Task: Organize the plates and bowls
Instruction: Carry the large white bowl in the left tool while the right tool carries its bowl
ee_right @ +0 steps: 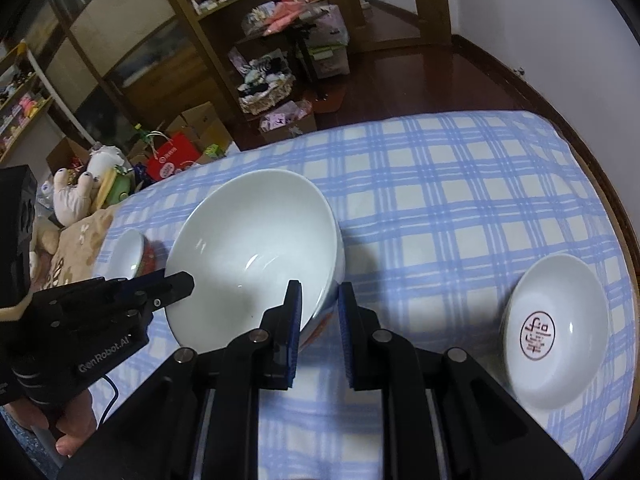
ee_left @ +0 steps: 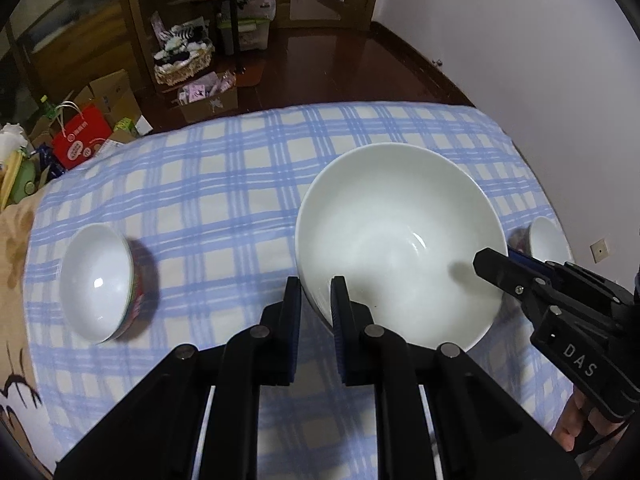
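A large white bowl (ee_left: pixel 396 240) (ee_right: pixel 252 252) is held over the blue-checked tablecloth (ee_left: pixel 224 184) by both grippers. My left gripper (ee_left: pixel 316 296) is shut on the bowl's near-left rim, one pad inside and one outside; the right wrist view shows it (ee_right: pixel 176 282) at the bowl's left rim. My right gripper (ee_right: pixel 320 296) is shut on the opposite rim, and it (ee_left: pixel 500 266) reaches in from the right in the left wrist view. A small white bowl with a red outside (ee_left: pixel 96 280) (ee_right: pixel 128 256) sits to the left. A small white dish with a red emblem (ee_right: pixel 556 328) (ee_left: pixel 546 240) sits to the right.
The cloth's far edge (ee_right: pixel 400 124) drops to a dark wooden floor with cardboard boxes, a red bag (ee_left: pixel 80 140), a basket (ee_left: pixel 184 60) and shelves. A white wall (ee_left: pixel 520 40) runs along the right. A beige patterned cloth (ee_left: pixel 16 240) and soft toys (ee_right: pixel 76 192) lie to the left.
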Demonstrator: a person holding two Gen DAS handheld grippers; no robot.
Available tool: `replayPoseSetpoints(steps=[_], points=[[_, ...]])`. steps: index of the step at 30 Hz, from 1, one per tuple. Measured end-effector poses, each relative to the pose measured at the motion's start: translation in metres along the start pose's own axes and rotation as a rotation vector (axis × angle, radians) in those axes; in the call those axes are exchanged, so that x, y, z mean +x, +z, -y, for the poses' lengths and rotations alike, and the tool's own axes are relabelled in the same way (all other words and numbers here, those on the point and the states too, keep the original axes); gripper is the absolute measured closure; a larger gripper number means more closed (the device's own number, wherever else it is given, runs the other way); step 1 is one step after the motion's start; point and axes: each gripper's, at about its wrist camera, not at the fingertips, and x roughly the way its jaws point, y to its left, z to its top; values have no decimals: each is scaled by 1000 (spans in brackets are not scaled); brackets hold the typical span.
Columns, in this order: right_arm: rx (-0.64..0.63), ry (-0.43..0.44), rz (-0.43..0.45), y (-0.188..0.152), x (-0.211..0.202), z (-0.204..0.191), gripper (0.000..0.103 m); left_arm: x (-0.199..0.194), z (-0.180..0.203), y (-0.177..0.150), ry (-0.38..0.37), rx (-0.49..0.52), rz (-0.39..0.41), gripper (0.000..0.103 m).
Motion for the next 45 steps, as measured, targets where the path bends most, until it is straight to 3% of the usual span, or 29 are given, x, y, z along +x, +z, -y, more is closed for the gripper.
replayPoseSetpoints(steps=[13, 23, 36, 45], points=[[-45, 50, 77, -26, -75, -63, 84, -119, -16, -44, 43, 3, 110, 86], [-81, 66, 123, -50, -126, -108, 84, -182, -33, -83, 44, -28, 163, 86], [-103, 78, 113, -88, -145, -139, 84, -206, -53, -131, 30, -63, 168, 86], [-91, 82, 92, -119, -133, -142, 84, -188, -64, -169, 9, -99, 127, 85]])
